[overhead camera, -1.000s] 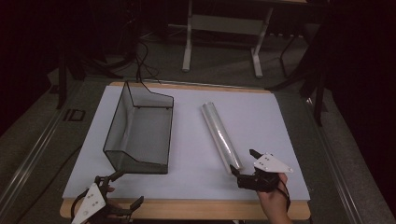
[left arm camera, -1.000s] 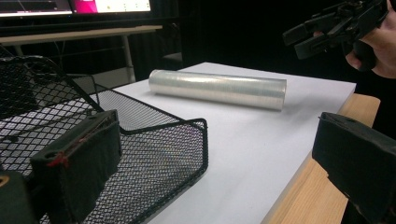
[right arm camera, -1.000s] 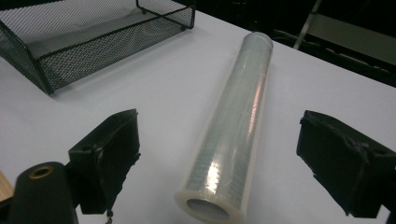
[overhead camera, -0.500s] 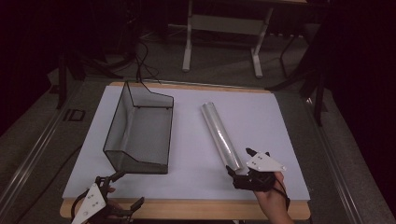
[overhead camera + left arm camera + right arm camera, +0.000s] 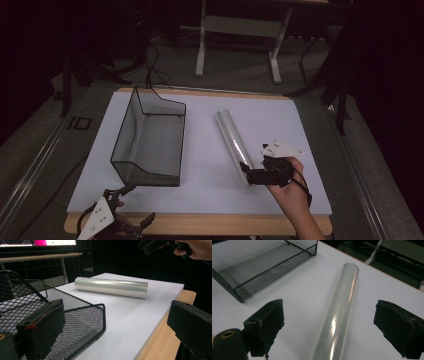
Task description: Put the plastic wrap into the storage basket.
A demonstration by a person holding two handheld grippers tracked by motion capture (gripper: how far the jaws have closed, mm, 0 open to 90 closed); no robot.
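A long, clear, glossy cylinder of rolled plastic film [image 5: 234, 145] lies flat on the white sheet [image 5: 210, 150] that covers the light wooden table [image 5: 200, 225]. In the high view it sits right of centre, running at a slant from the far middle toward the near right. Its surface is smooth and translucent, with pale streaks of reflected light along its length, and its far end shows a round open rim in the right gripper view [image 5: 337, 315]. In the left gripper view the roll [image 5: 111, 287] lies across the sheet beyond the basket's corner, well apart from it.

To the left of the roll stands a black wire-mesh basket [image 5: 150, 140], rectangular, with one taller side wall and a lower front lip; it rests on the sheet, well clear of the roll.

The right gripper [image 5: 250, 175], held in the person's right hand [image 5: 287, 187], is at the near end of the roll. Its black jaws are spread wide with the roll passing between them, neither pad touching it.

The left gripper [image 5: 131, 207] is at the near left edge of the table, just in front of the basket's near corner. Its jaws are released too, spread wide with nothing between them.

No brand, label or readable writing shows on the roll or the basket.
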